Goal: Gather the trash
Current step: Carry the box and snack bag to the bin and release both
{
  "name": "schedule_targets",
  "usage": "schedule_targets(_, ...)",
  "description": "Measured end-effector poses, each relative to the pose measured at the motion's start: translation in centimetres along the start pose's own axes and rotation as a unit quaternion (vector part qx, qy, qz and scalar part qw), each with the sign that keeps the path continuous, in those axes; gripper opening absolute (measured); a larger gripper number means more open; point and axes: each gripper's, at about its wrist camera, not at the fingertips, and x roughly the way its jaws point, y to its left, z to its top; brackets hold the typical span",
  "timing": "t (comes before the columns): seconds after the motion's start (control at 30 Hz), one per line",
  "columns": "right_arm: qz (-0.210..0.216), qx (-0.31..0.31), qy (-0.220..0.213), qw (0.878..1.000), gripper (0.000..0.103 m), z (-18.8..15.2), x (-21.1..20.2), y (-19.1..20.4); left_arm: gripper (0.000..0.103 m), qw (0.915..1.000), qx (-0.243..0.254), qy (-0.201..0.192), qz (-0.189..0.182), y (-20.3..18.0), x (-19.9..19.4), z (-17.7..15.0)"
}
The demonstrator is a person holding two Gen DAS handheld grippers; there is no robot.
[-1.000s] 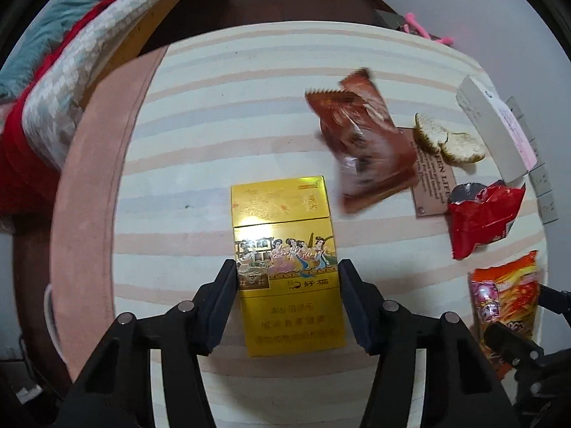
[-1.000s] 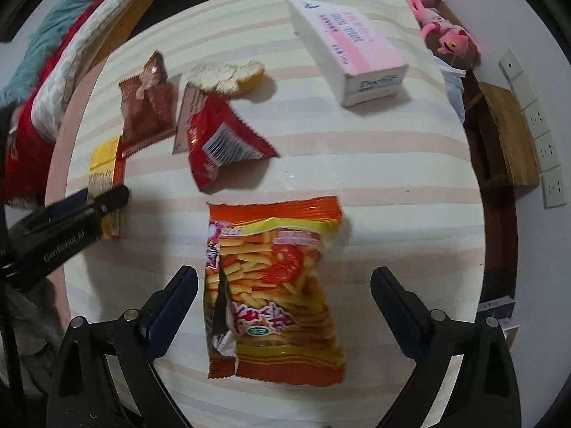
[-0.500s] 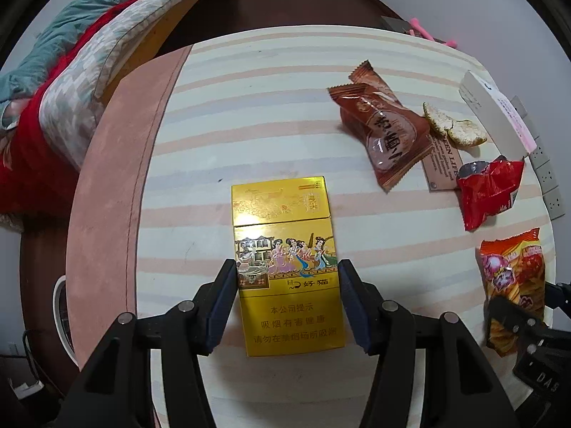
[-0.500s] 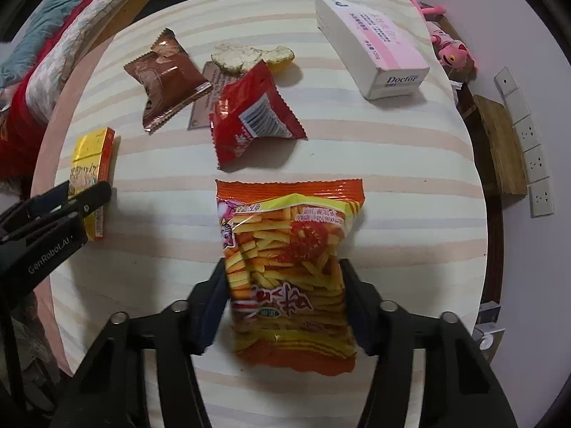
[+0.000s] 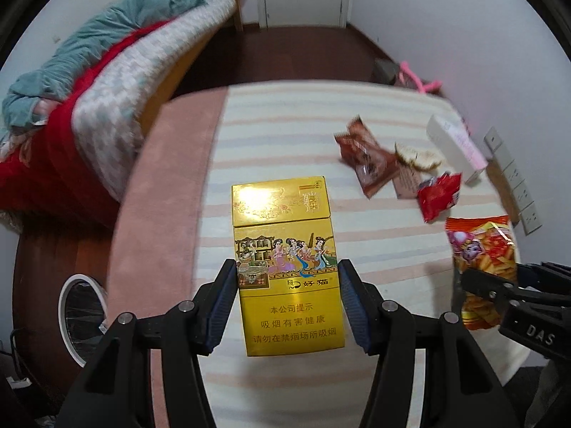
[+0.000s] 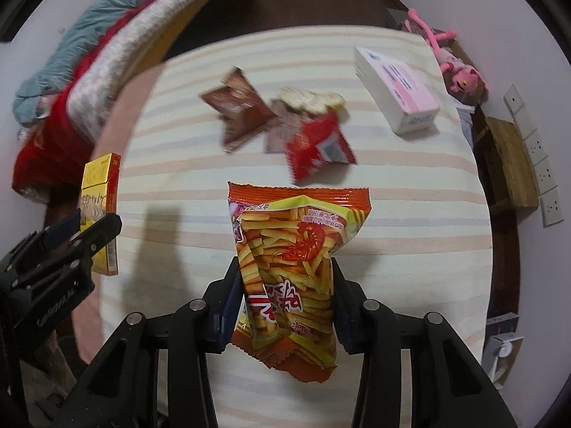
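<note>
Trash is partly in hand: the left claw (image 5: 287, 303) is clamped on the yellow cigarette pack (image 5: 285, 260) and the right claw (image 6: 285, 297) pinches the orange snack bag (image 6: 292, 260), both apparently raised off the striped surface (image 6: 410, 214). Left to gather are the brown wrapper (image 6: 237, 108), the red wrapper (image 6: 319, 146) and the rice crackers (image 6: 310, 101), lying close together farther back. A white bin (image 5: 73, 315) sits on the floor to the left. Nothing blocks that way; the pink-and-white box (image 6: 398, 89) stands apart.
</note>
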Motion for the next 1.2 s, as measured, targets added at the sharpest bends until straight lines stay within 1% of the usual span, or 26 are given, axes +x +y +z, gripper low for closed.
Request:
schedule_targets(0.17, 0.033, -0.023, -0.032, 0.999, 0.046, -0.5, -3.8, 4.6, 0.053, 0.9987, -0.025, -0.043, -0.003, 4.2, -4.8, -0.2)
schedule_targets(0.23, 0.048, -0.038, -0.044, 0.997, 0.046, -0.5, -5.4, 6.8, 0.053, 0.9973, -0.035, -0.064, 0.002, 6.6, -7.2, -0.3)
schedule_targets(0.37, 0.079, -0.065, -0.062, 0.993, 0.046, -0.8, -8.0, 12.1, 0.053, 0.9938, -0.063, -0.091, 0.009, 11.4, -10.8, -0.8)
schedule_targets(0.43, 0.098, -0.085, -0.069, 0.989, 0.046, -0.9, -8.8, 15.9, 0.053, 0.9915, -0.078, -0.102, 0.019, 14.4, -12.5, -1.2)
schedule_targets(0.5, 0.117, -0.101, -0.069, 0.985, 0.046, -1.4, -9.0, 19.5, 0.053, 0.9887, -0.099, -0.109, 0.029, 18.1, -14.0, -1.8)
schedule_targets(0.57, 0.138, -0.118, -0.062, 0.981, 0.046, -1.7, -8.7, 23.3, 0.053, 0.9866, -0.113, -0.111, 0.040, 21.0, -14.8, -2.4)
schedule_targets(0.6, 0.147, -0.128, -0.057, 0.979, 0.046, -1.8, -8.2, 25.3, 0.053, 0.9845, -0.126, -0.111, 0.049, 23.4, -15.3, -3.0)
schedule_targets(0.7, 0.168, -0.159, -0.031, 0.972, 0.046, -2.3, -5.8, 31.5, 0.053, 0.9798, -0.157, -0.103, 0.069, 28.7, -15.5, -4.6)
schedule_targets(0.8, 0.179, -0.185, -0.003, 0.966, 0.046, -3.0, -2.6, 37.1, 0.053, 0.9737, -0.199, -0.077, 0.080, 34.7, -14.1, -6.7)
schedule_targets(0.83, 0.183, -0.195, 0.015, 0.964, 0.046, -3.4, -0.6, 39.7, 0.053, 0.9707, -0.218, -0.063, 0.080, 37.0, -13.2, -7.6)
schedule_targets(0.87, 0.185, -0.200, 0.029, 0.962, 0.046, -3.6, 1.0, 41.4, 0.053, 0.9687, -0.229, -0.051, 0.081, 38.4, -12.4, -8.2)
schedule_targets(0.9, 0.187, -0.206, 0.045, 0.960, 0.046, -3.9, 2.8, 43.3, 0.053, 0.9640, -0.252, -0.031, 0.080, 41.0, -10.8, -9.2)
schedule_targets(0.93, 0.184, -0.211, 0.054, 0.958, 0.046, -4.1, 4.1, 44.7, 0.053, 0.9614, -0.263, -0.019, 0.078, 42.2, -9.8, -9.7)
schedule_targets(0.97, 0.181, -0.217, 0.067, 0.957, 0.046, -4.3, 6.0, 46.5, 0.053, 0.9572, -0.281, 0.004, 0.068, 44.4, -7.8, -10.4)
schedule_targets(1.0, 0.179, -0.222, 0.080, 0.955, 0.046, -4.3, 7.7, 48.0, 0.053, 0.9518, -0.300, 0.020, 0.061, 46.1, -6.3, -11.1)
schedule_targets(1.07, 0.172, -0.229, 0.102, 0.953, 0.046, -4.3, 11.1, 50.6, 0.053, 0.9442, -0.323, 0.047, 0.042, 48.7, -3.8, -12.4)
schedule_targets(1.1, 0.168, -0.233, 0.113, 0.951, 0.046, -4.4, 12.9, 51.7, 0.053, 0.9369, -0.342, 0.066, 0.023, 50.3, -1.6, -13.2)
schedule_targets(1.17, 0.157, -0.241, 0.132, 0.949, 0.046, -4.3, 16.3, 53.8, 0.054, 0.9261, -0.367, 0.089, -0.006, 51.8, 0.9, -14.3)
schedule_targets(1.2, 0.154, -0.243, 0.138, 0.948, 0.046, -4.2, 17.5, 54.4, 0.054, 0.9167, -0.385, 0.104, -0.021, 52.7, 2.8, -15.2)
